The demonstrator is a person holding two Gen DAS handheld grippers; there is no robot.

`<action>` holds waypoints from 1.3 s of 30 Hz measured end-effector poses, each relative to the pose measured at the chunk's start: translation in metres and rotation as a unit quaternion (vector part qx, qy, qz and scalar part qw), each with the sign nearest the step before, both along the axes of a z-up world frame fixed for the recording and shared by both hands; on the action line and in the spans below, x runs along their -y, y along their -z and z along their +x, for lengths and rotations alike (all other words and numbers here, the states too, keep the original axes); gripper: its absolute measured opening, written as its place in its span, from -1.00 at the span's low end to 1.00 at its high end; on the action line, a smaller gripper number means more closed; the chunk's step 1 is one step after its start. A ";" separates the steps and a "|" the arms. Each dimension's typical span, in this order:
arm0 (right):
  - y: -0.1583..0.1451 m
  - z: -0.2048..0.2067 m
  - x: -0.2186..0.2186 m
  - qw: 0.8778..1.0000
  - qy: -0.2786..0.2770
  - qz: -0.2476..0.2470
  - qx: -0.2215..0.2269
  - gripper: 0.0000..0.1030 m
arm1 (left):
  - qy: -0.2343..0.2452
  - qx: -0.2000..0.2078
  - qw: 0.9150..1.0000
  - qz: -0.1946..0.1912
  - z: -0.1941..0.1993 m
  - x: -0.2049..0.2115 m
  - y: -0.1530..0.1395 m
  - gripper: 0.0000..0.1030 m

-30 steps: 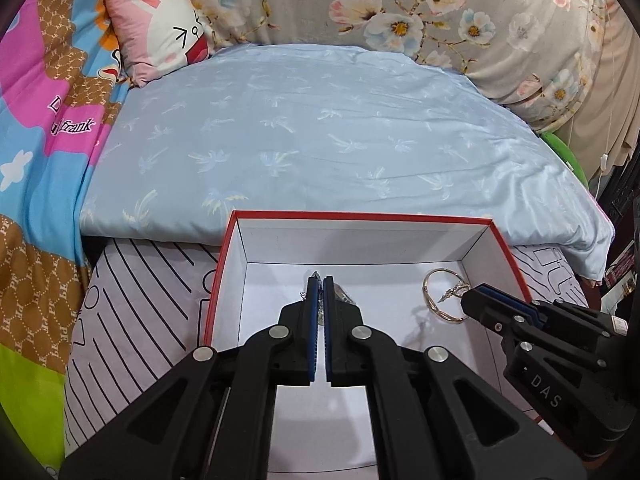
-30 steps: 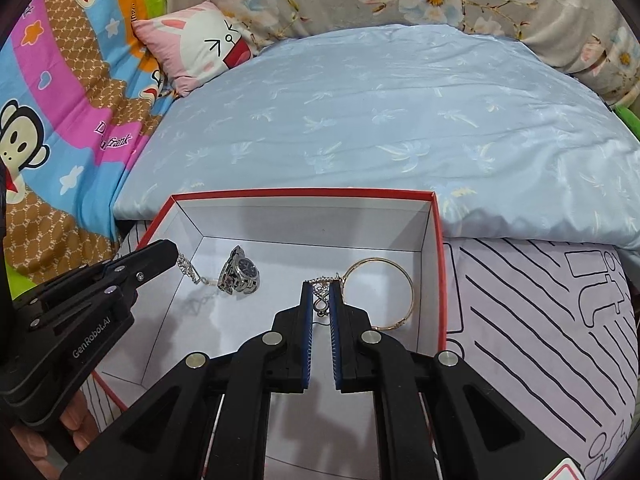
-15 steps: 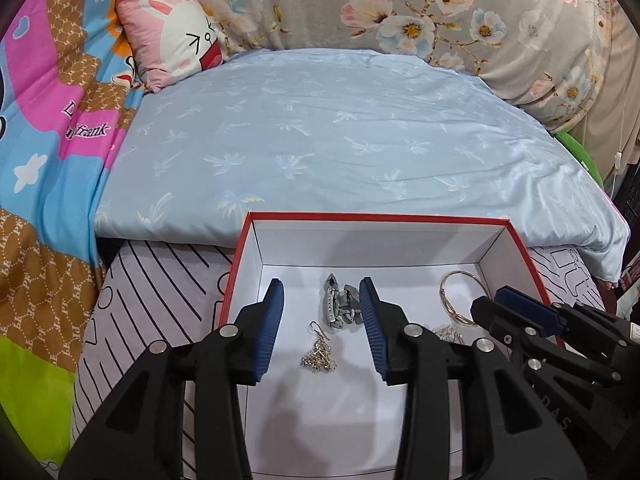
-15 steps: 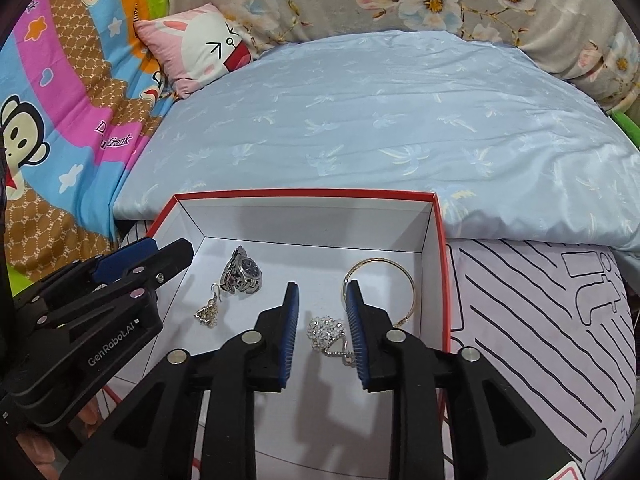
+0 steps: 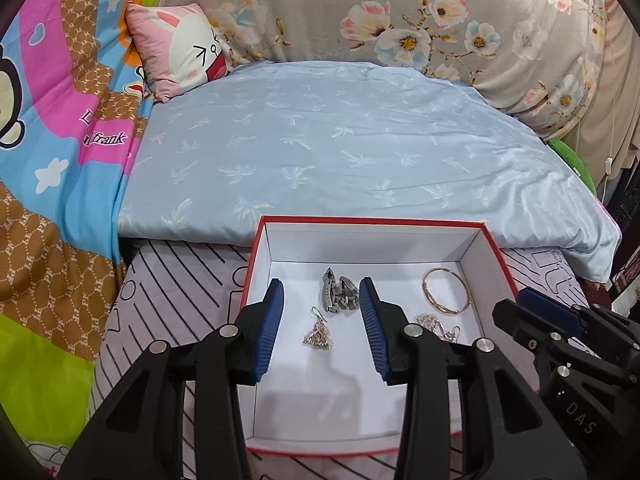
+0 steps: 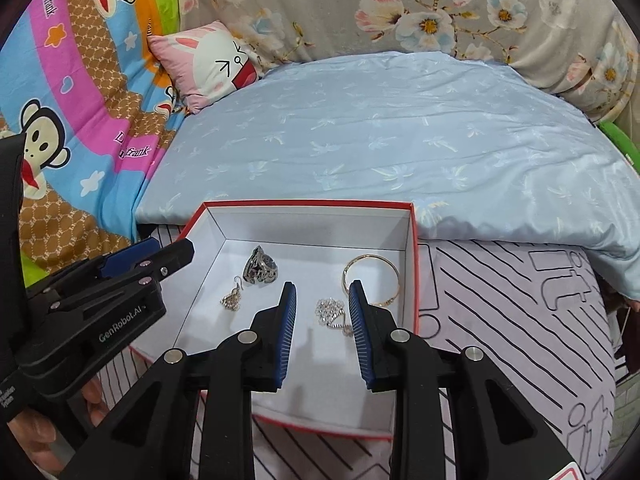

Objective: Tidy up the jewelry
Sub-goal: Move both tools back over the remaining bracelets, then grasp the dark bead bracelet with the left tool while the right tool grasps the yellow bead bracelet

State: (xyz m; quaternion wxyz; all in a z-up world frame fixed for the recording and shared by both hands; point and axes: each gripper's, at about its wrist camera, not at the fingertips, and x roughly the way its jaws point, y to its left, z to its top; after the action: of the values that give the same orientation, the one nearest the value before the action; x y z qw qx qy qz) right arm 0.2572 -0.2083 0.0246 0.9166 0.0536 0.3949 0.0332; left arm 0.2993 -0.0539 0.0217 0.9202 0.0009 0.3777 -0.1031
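Furthest left in the red-rimmed box (image 5: 496, 256), the left gripper (image 5: 322, 312) hangs above the white floor with its blue fingers (image 5: 270, 330) parted and nothing between them but air. Directly under that gap lies a small silver earring (image 5: 318, 330), loose on the box floor and clear of both pads. Just beyond it sits a dark metal watch (image 5: 338, 294), curled on its band toward the back wall.

Further right, a sparkly silver piece (image 6: 332, 312), probably a brooch or pendant on a short chain though the view is too coarse to be sure, rests on the floor below the right gripper (image 6: 322, 312). Its fingers (image 6: 288, 332) are also apart and press on nothing. Beside that piece, near the right wall, lies a thin gold bangle (image 6: 372, 280), flat and apart from the others.

All four pieces appear to be inside the box, which stands on a striped sheet at the foot of the bed (image 6: 400, 140), so the step in hand looks like the release after a paired drop. The next move likely calls for lifting both grippers straight out without snagging a chain, then checking the bed for any remaining jewelry.
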 end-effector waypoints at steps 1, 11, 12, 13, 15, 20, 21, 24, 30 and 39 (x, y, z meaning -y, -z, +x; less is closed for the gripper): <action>-0.003 -0.007 -0.001 1.000 0.000 -0.003 0.002 -0.46 | 0.000 0.000 1.000 0.001 -0.004 -0.001 -0.002 -0.27; -0.001 -0.089 0.007 1.000 0.011 0.003 -0.010 -0.46 | 0.004 -0.009 1.000 -0.009 -0.073 -0.025 -0.010 -0.18; 0.001 -0.100 0.009 1.000 0.014 0.005 -0.012 -0.46 | 0.003 -0.011 1.000 -0.009 -0.082 -0.028 -0.008 -0.18; 0.002 -0.108 0.010 1.000 0.015 0.006 -0.014 -0.46 | 0.002 -0.015 1.000 -0.012 -0.091 -0.032 -0.006 -0.17; 0.006 -0.125 0.011 1.000 0.020 0.004 -0.019 -0.46 | 0.001 -0.026 1.000 -0.016 -0.105 -0.038 0.001 -0.17; 0.022 -0.162 0.013 0.999 0.028 0.016 -0.042 -0.46 | 0.007 -0.058 0.998 -0.014 -0.140 -0.051 0.026 -0.16; 0.025 -0.169 0.012 0.998 0.029 0.017 -0.046 -0.46 | 0.009 -0.066 0.998 -0.010 -0.147 -0.053 0.033 -0.16; 0.034 -0.184 0.011 0.998 0.031 0.019 -0.058 -0.46 | 0.012 -0.086 0.996 -0.008 -0.161 -0.057 0.049 -0.16; 0.051 -0.203 0.008 0.995 0.035 0.037 -0.082 -0.46 | 0.031 -0.103 0.994 0.003 -0.175 -0.055 0.073 -0.16; 0.058 -0.210 0.009 0.994 0.042 0.038 -0.092 -0.46 | 0.054 -0.093 0.994 0.016 -0.178 -0.046 0.090 -0.15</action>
State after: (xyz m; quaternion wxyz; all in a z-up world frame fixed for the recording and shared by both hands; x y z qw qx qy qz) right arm 0.0477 -0.2175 -0.0333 0.8743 0.1079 0.4733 0.0045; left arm 0.1210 -0.0078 -0.0680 0.8738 0.0266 0.4629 -0.1466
